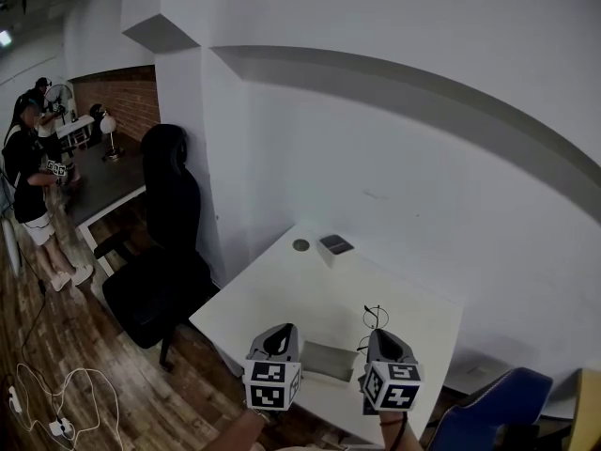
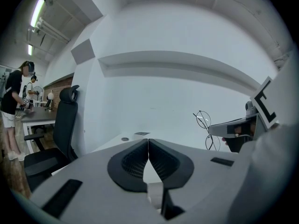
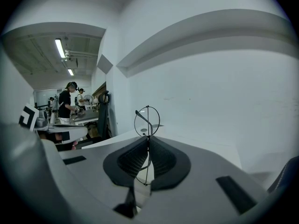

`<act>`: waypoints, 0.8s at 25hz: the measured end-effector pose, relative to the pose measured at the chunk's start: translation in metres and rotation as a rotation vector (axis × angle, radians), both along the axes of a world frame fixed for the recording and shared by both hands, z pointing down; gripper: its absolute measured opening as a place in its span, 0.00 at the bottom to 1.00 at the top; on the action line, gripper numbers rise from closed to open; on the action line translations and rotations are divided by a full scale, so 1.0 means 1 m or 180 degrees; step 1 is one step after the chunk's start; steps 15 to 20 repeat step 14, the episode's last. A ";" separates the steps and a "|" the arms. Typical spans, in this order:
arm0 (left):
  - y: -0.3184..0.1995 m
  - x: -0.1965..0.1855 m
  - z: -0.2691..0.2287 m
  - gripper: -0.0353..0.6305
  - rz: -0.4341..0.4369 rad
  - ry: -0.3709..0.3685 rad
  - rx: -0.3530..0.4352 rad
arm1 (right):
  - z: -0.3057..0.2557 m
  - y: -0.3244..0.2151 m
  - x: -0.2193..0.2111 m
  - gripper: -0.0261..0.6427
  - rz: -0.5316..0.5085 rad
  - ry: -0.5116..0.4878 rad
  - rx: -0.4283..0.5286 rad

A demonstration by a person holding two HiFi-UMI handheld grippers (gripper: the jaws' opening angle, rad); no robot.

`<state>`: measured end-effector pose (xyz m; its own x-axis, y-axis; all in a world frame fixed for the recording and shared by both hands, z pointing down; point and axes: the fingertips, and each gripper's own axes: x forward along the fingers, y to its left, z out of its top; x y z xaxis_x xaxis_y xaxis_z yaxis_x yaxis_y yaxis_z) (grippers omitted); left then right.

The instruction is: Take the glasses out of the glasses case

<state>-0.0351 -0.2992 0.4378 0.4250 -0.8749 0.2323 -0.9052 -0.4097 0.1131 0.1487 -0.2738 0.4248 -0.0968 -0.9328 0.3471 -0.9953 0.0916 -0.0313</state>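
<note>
My right gripper (image 1: 379, 334) is shut on thin wire-framed round glasses (image 1: 376, 316), held edge-on above the white table (image 1: 282, 294). In the right gripper view the frame is pinched between the jaws (image 3: 148, 143), and one round lens (image 3: 147, 120) stands up above them. The left gripper (image 1: 278, 338) hovers beside it, shut with nothing in it (image 2: 148, 143). The grey glasses case (image 1: 327, 360) lies flat on the table between the two grippers. From the left gripper view, the glasses (image 2: 204, 125) and the right gripper (image 2: 238, 130) show to the right.
A small grey box (image 1: 335, 244) and a round grommet (image 1: 300, 245) sit near the table's far corner by the white wall. A black office chair (image 1: 164, 252) stands to the left, a blue chair (image 1: 488, 407) to the right. People (image 1: 28, 186) stand at a far desk.
</note>
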 end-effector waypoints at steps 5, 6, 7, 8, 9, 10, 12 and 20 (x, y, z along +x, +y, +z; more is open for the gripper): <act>0.002 0.001 0.000 0.08 -0.0025 0.0009 -0.0005 | 0.000 0.002 0.002 0.10 0.0000 -0.0006 -0.0003; 0.003 0.001 0.000 0.08 -0.0027 0.0009 -0.0008 | 0.000 0.003 0.003 0.10 0.0003 -0.0010 -0.0006; 0.003 0.001 0.001 0.08 -0.0028 0.0010 -0.0014 | 0.000 0.003 0.004 0.10 0.0007 -0.0014 -0.0009; 0.003 0.001 0.001 0.08 -0.0029 0.0010 -0.0020 | 0.001 0.003 0.005 0.10 0.0010 -0.0018 -0.0012; 0.003 0.002 0.001 0.08 -0.0031 0.0009 -0.0025 | 0.001 0.003 0.006 0.10 0.0013 -0.0022 -0.0015; 0.004 0.002 0.002 0.08 -0.0032 0.0009 -0.0027 | 0.001 0.003 0.007 0.10 0.0015 -0.0025 -0.0016; 0.004 0.003 0.003 0.08 -0.0036 0.0006 -0.0028 | 0.002 0.003 0.008 0.10 0.0019 -0.0030 -0.0019; 0.004 0.004 0.003 0.08 -0.0040 0.0003 -0.0026 | 0.003 0.003 0.010 0.10 0.0021 -0.0035 -0.0021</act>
